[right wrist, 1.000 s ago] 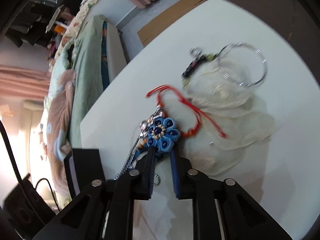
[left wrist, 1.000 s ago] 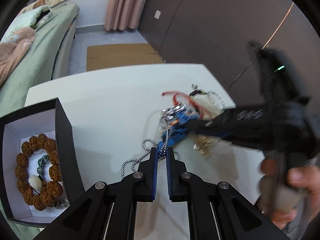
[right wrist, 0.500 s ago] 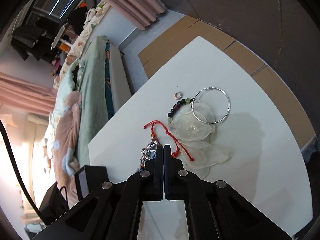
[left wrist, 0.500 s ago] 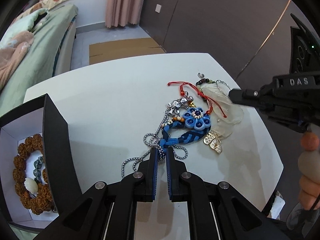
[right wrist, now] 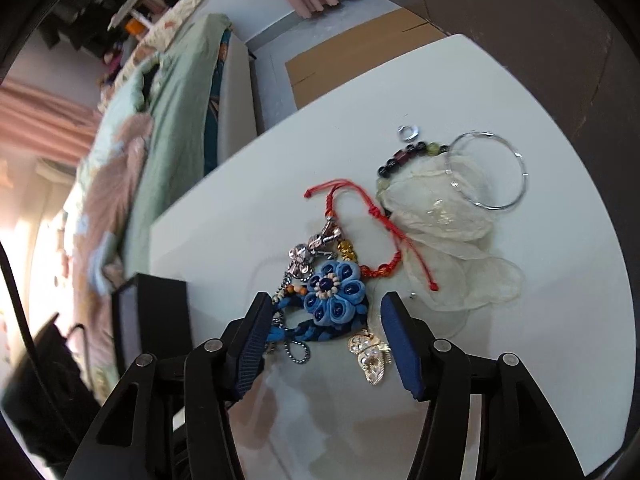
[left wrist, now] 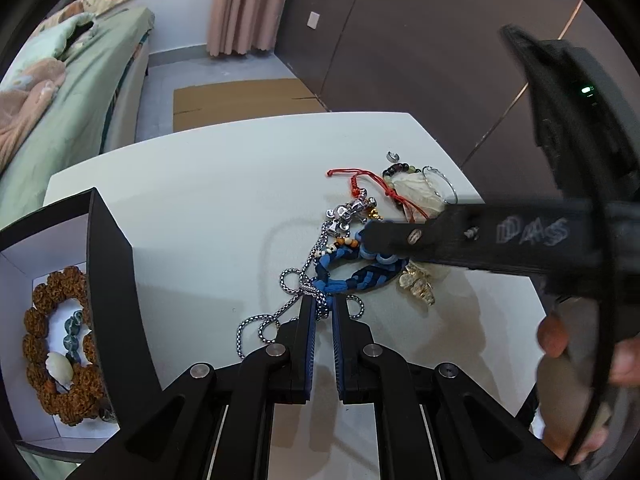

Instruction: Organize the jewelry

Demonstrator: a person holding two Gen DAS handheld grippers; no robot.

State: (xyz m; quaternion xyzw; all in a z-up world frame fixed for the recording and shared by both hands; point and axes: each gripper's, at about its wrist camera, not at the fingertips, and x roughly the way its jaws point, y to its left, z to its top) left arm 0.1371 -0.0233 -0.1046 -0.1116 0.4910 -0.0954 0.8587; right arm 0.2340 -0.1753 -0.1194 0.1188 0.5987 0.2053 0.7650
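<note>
Left gripper [left wrist: 323,307]: jaws nearly closed, pinching the silver chain [left wrist: 294,286] and the tip of the blue braid [left wrist: 362,280] where the two cross, at the near middle of the white table [left wrist: 208,216]. Right gripper [right wrist: 324,320]: jaws have just been opening and now stand apart on either side of the blue flower [right wrist: 334,290], pads clear of it, nothing gripped; a hand [left wrist: 576,376] holds its handle by the table's right edge. Tangle around the flower: silver charms [right wrist: 316,250], small gold beads [right wrist: 346,250], a gold butterfly brooch [right wrist: 370,356] just beside the right jaw. Beyond, toward the far right corner: red cord bracelet [right wrist: 384,232], pale sheer pouch [right wrist: 448,216], dark bead strand [right wrist: 404,158], thin wire hoop [right wrist: 520,184] lying partly on the pouch, small silver ring [right wrist: 408,132] apart from the rest. Left edge of table: black box [left wrist: 108,280], white inside, containing a brown bead bracelet [left wrist: 48,344] encircling grey-green beads [left wrist: 74,334] and a pale stone [left wrist: 60,368].
</note>
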